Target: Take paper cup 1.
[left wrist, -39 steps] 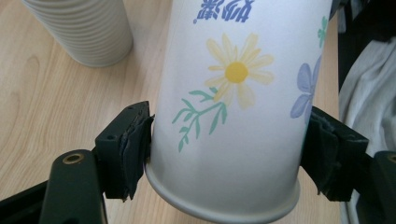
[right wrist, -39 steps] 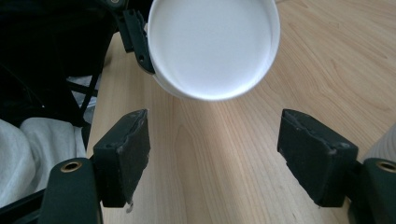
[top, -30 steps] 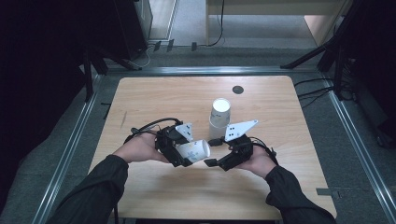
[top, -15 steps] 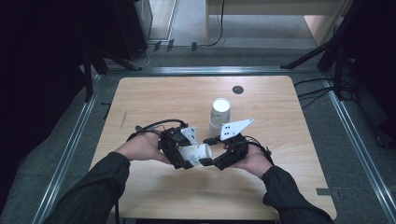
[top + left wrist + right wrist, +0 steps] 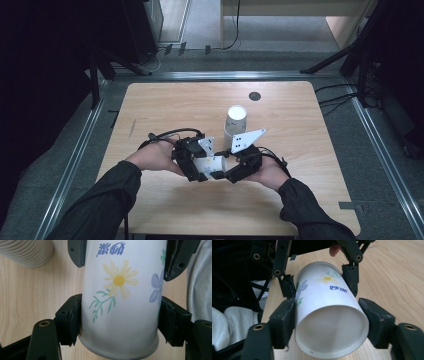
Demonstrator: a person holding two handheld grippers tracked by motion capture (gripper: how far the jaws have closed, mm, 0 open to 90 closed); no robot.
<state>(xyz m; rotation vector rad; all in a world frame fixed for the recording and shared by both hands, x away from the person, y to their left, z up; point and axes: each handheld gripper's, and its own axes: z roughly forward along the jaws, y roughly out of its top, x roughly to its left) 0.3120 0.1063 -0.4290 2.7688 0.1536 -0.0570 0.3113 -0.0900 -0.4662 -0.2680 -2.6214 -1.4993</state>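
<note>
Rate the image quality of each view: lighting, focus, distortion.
High view: the table is evenly lit, its surroundings dark, and the flowered paper cup is small between the grippers. Left gripper view: bright, the cup sharp, its base rim slightly soft. Right gripper view: the cup's open mouth looms large from wide-angle stretch.

Cup (image 5: 329, 312): smooth white paper, printed flowers, slight sheen. Surface (image 5: 170, 105): matt pale wood grain. Tongs: matt black plastic. Ribbed paper cups (image 5: 27, 252).
</note>
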